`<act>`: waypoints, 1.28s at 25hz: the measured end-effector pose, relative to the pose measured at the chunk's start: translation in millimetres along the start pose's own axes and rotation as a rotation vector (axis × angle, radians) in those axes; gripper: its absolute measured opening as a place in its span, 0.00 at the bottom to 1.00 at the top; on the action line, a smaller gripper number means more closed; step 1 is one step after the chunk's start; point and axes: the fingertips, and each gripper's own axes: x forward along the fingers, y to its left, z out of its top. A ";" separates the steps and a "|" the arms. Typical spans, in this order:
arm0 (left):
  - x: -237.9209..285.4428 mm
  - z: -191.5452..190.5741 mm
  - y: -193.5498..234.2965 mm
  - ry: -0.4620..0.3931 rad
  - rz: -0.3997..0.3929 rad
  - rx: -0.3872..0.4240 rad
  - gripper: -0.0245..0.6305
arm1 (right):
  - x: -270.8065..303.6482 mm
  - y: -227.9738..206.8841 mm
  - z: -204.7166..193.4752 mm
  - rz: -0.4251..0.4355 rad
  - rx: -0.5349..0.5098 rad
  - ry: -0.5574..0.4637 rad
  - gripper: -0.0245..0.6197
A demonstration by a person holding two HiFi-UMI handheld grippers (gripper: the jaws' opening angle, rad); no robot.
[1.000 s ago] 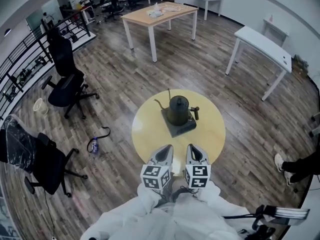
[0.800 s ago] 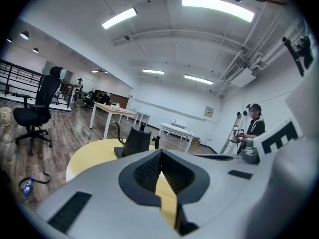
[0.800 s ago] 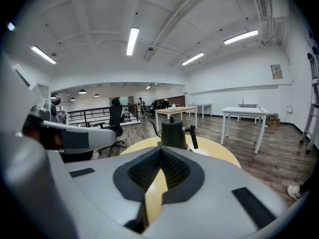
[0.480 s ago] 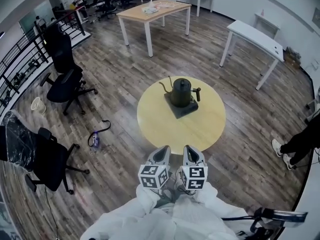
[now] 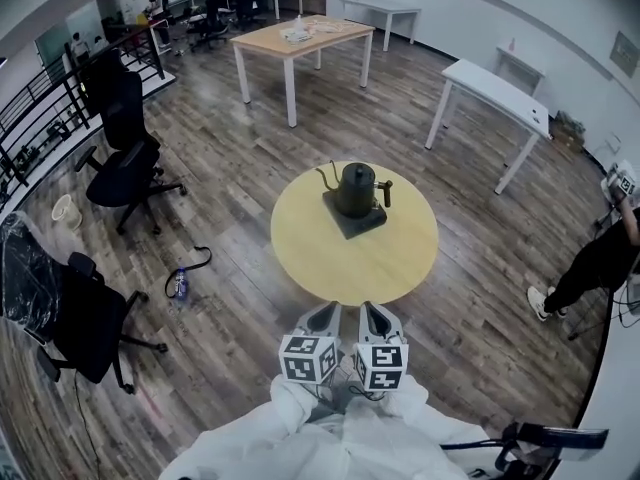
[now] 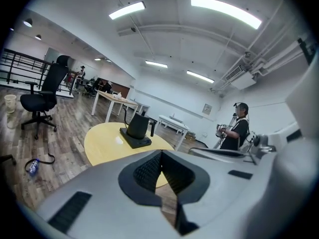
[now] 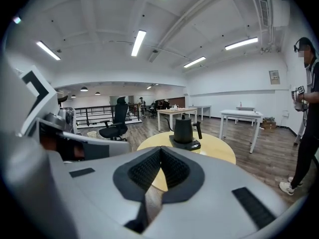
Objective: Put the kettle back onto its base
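A dark gooseneck kettle (image 5: pixel 355 189) stands upright on its square dark base (image 5: pixel 356 216) on the round yellow table (image 5: pixel 354 261). The same kettle (image 6: pixel 138 126) appears in the left gripper view, and the kettle (image 7: pixel 183 129) in the right gripper view, far ahead of the jaws. My left gripper (image 5: pixel 322 317) and right gripper (image 5: pixel 380 319) hang side by side over the floor, short of the table's near edge. Both are shut with nothing between the jaws.
Two black office chairs (image 5: pixel 120 163) stand at the left, with a small bottle and strap (image 5: pixel 181 283) on the wood floor. A wooden table (image 5: pixel 300 38) and a white table (image 5: pixel 490 93) stand beyond. A person (image 5: pixel 600 258) stands at the right.
Both grippers have drawn back from over the table's near edge to above the floor. The kettle and base have stayed put on the table.
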 end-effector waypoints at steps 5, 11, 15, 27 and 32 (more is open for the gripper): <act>-0.3 5.0 -5.1 -0.033 0.016 0.002 0.04 | -7.6 -7.2 9.2 -0.002 -0.002 -0.037 0.06; 4.9 15.4 -12.5 -0.077 0.037 0.076 0.04 | -7.2 -21.6 19.5 0.005 0.005 -0.062 0.06; 7.7 15.6 -18.5 -0.074 0.036 0.107 0.04 | -10.2 -31.3 19.8 0.003 0.033 -0.065 0.06; 6.9 12.1 -36.6 -0.060 0.021 0.147 0.04 | -11.8 -44.2 17.8 -0.009 0.051 -0.060 0.06; 1.1 14.2 -39.4 -0.080 0.030 0.167 0.04 | -12.9 -42.4 15.6 -0.020 0.042 -0.051 0.06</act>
